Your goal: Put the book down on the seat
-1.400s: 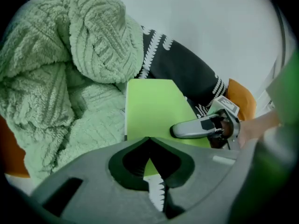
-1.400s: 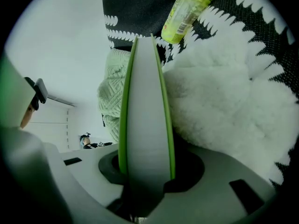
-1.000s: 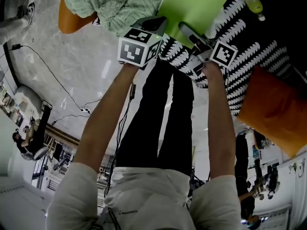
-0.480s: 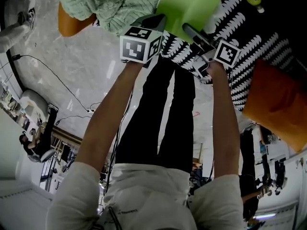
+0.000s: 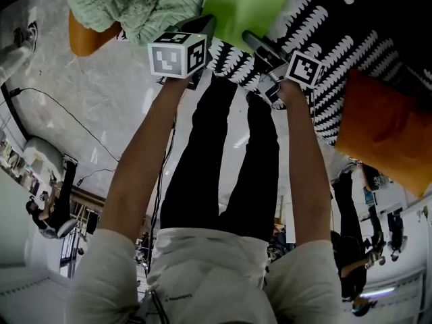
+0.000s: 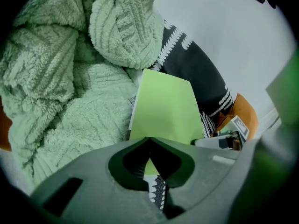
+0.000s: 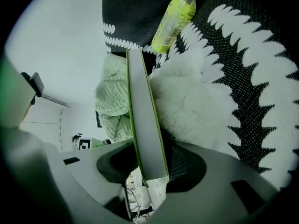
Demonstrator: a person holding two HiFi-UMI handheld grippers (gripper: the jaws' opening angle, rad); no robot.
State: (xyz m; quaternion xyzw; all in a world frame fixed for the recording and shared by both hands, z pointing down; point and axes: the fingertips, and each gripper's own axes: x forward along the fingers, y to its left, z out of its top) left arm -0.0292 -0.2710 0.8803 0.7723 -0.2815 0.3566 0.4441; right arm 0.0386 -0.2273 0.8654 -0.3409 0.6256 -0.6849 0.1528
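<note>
Release looks the step in hand: right gripper has just been opening its jaws, and the green book stands loose between them, lying top centre on the patterned seat. Best withdraw straight back, dragging nothing. Left gripper is closed and empty.

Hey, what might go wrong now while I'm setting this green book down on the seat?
The jaws of the right gripper have just been opening with the book between them, so the left gripper alone seems to pinch it; it may sag or slip. The bunched blanket beside it could stop it lying flat. The bottle beyond its far edge might get nudged.
</note>
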